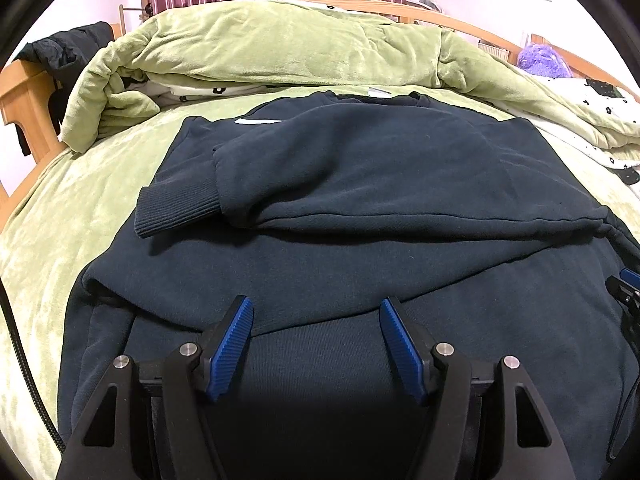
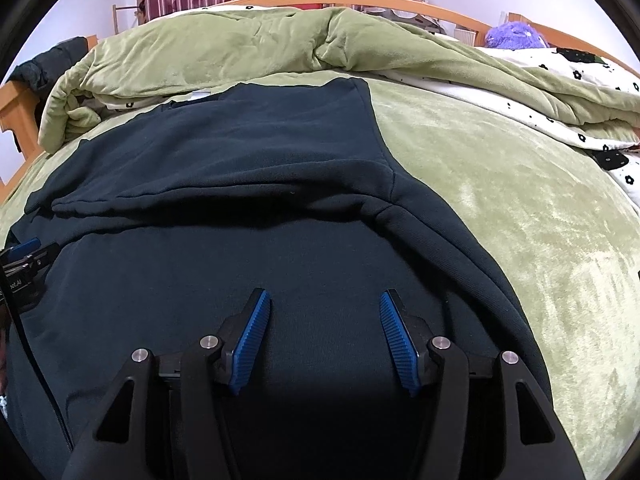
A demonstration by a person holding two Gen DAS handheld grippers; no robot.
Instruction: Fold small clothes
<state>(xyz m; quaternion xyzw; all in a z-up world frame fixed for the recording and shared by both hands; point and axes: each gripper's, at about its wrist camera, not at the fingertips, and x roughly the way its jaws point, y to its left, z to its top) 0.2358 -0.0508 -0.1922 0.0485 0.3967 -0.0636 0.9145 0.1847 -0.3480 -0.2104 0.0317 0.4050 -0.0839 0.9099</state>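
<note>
Sweatshirt (image 1: 360, 168) is the thing to fold. It is dark blue and lies flat on the green blanket (image 2: 500, 200) that covers the bed. One sleeve (image 1: 280, 200) is already laid across the body of the sweatshirt, and its ribbed cuff (image 1: 176, 212) sits near the sweatshirt's left edge. The neck of the sweatshirt points away, toward the bunched-up green quilt (image 1: 280, 48).

The left gripper (image 1: 316, 344) is open, with nothing between its blue pads (image 1: 232, 344). It sits over the bottom part of the sweatshirt, near the hem. The right gripper (image 2: 326, 340) is open too, also with nothing in it, and it is over the bottom part as well, closer to the sweatshirt's right edge. I cannot tell whether the pads touch the cloth.

The next step looks like grabbing the bottom hem and folding it up toward the neck. To do it well, both grippers should pinch the hem at the same time, one near each side of the sweatshirt. They should catch all the layers, lift together, and move evenly so the fold comes out straight. The folded sleeve should stay put and not slide off the body. Going slow helps, because thick cloth can slip out.

No box, basket or drawer shows near the sweatshirt, so nothing is there to hold it yet.
</note>
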